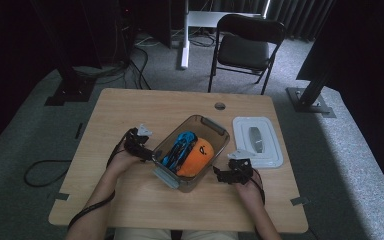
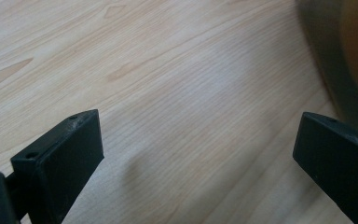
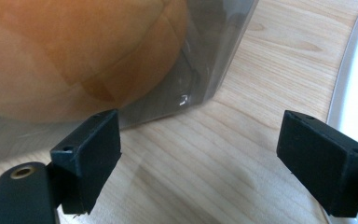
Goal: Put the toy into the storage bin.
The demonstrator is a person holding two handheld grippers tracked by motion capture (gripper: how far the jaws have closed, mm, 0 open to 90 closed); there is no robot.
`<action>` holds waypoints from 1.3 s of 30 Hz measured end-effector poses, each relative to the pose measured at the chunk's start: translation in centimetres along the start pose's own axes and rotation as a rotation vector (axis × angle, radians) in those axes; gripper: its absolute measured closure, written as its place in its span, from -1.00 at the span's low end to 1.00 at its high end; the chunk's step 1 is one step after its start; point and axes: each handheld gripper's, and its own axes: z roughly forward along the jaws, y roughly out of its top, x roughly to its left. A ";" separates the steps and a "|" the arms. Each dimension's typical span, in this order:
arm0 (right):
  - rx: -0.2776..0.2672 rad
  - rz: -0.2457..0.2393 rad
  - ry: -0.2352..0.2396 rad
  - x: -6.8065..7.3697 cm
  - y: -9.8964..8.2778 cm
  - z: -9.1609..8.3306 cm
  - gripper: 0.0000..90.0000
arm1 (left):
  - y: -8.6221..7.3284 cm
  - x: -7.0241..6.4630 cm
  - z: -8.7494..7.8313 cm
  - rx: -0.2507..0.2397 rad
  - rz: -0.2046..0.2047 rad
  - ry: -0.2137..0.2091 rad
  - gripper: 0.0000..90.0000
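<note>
A clear plastic bin (image 1: pixel 219 131) stands at the middle of the wooden table (image 1: pixel 130 107), holding an orange cap (image 1: pixel 197 156) and a blue object (image 1: pixel 180 146). My left gripper (image 1: pixel 145 149) sits at the bin's left side, jaws wide open over bare wood, with the bin wall (image 2: pixel 328 70) at the right edge of the left gripper view. My right gripper (image 1: pixel 222 175) is by the bin's near right corner, jaws open and empty. The right gripper view has the bin corner (image 3: pixel 214 56) and the orange cap (image 3: pixel 74 51) behind its wall.
A white lid (image 1: pixel 257 141) with a grey handle lies flat to the right of the bin; its edge (image 3: pixel 349 88) is beside my right jaw. A black folding chair (image 1: pixel 245 47) stands beyond the table. A round hole (image 1: pixel 220 106) is near the table's far edge.
</note>
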 end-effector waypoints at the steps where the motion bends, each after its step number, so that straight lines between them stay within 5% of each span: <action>1: 0.000 0.000 0.000 0.0 0.0 0.0 -0.71 | 0.0 0.0 0.0 0.000 0.000 0.000 -0.95; 13: -0.001 0.006 -0.007 -0.4 0.4 0.1 -0.71 | 0.6 -0.8 0.6 0.009 0.030 -0.022 -0.95; 33: -0.001 0.004 -0.016 -0.5 0.9 0.7 -0.70 | -0.7 -2.9 -1.6 -0.001 0.066 -0.052 -0.95; 39: -0.005 -0.009 -0.009 0.0 1.6 1.1 -0.68 | -1.1 -3.8 -2.1 0.001 0.093 -0.027 -0.95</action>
